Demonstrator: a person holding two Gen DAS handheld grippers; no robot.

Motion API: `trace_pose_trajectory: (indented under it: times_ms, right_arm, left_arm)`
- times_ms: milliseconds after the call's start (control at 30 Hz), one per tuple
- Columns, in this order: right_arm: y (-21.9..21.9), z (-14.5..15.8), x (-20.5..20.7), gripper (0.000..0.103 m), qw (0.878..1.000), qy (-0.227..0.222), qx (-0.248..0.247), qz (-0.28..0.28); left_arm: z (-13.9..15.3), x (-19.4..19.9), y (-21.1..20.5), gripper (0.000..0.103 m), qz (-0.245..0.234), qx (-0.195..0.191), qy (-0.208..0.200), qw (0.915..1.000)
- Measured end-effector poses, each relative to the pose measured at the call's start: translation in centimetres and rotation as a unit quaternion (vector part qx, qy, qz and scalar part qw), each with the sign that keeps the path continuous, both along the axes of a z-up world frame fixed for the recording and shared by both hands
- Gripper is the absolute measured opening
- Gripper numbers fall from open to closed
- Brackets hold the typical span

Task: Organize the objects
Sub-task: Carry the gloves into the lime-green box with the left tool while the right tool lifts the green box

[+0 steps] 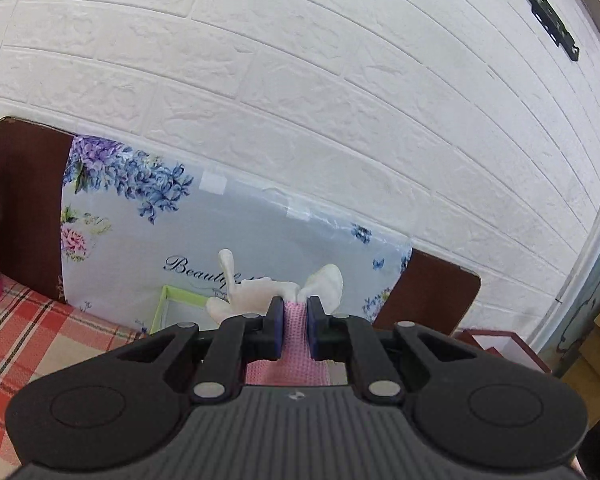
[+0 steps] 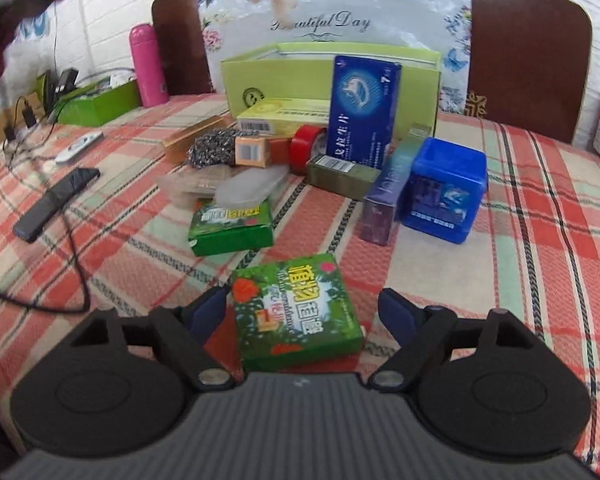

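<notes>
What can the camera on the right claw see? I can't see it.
The open right claw sits around a green box on a checked tablecloth. Behind it lie more boxes, a blue tub and red tape.

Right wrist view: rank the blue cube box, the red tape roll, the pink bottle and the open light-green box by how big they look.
1. open light-green box, widest by far
2. blue cube box
3. pink bottle, taller but slimmer than the cube; it stands farther back, so this rank is unsure
4. red tape roll, partly hidden
</notes>
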State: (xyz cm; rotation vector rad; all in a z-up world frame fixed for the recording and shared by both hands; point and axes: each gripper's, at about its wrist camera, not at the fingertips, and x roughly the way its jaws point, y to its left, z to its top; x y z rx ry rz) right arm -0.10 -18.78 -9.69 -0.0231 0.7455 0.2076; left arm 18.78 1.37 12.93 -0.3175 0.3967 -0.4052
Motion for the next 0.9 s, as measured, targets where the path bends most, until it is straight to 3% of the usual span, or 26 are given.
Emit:
trace_pose_trajectory:
  times_ms: [100, 200, 267, 333, 433, 600, 733, 900]
  right_arm:
    - [0.2, -0.5, -0.2, 0.077, 1.000, 0.009, 0.001, 0.007]
    - [0.1, -0.7, -0.5, 0.067, 1.000, 0.004, -0.006, 0.004]
    - [0.0, -0.7, -0.6, 0.064, 1.000, 0.002, -0.006, 0.001]
    - [-0.1, -0.7, -0.6, 0.063, 1.000, 0.000, -0.008, 0.002]
    - [-0.2, -0.6, -0.6, 0.062, 1.000, -0.002, -0.007, 0.001]
    - [-1.4, 1.0, -0.4, 0.061, 1.000, -0.019, 0.009, -0.002]
    - [-2.5, 3.6, -0.3, 0.061, 0.998, -0.062, 0.026, -0.005]
    - [-3.8, 6.8, 0.8, 0.061, 0.991, -0.130, 0.036, -0.015]
  left_arm:
    - [-0.3, 3.0, -1.0, 0.011, 0.015, 0.006, -0.004, 0.9999]
    - [-2.5, 6.2, -1.8, 0.012, 0.018, 0.010, 0.007, 0.9998]
    - [-4.9, 8.4, -1.8, 0.021, 0.015, 0.011, 0.041, 0.9990]
    - [-7.0, 9.4, -1.4, 0.040, 0.018, 0.004, 0.090, 0.9958]
    - [-8.9, 8.5, 0.0, 0.056, 0.029, -0.009, 0.104, 0.9941]
    - [-8.7, 5.5, 2.1, 0.068, 0.042, -0.002, 0.082, 0.9957]
    - [-8.4, 2.7, 3.1, 0.075, 0.047, -0.002, 0.063, 0.9969]
    - [-9.3, -1.5, 3.8, 0.075, 0.056, -0.008, 0.062, 0.9965]
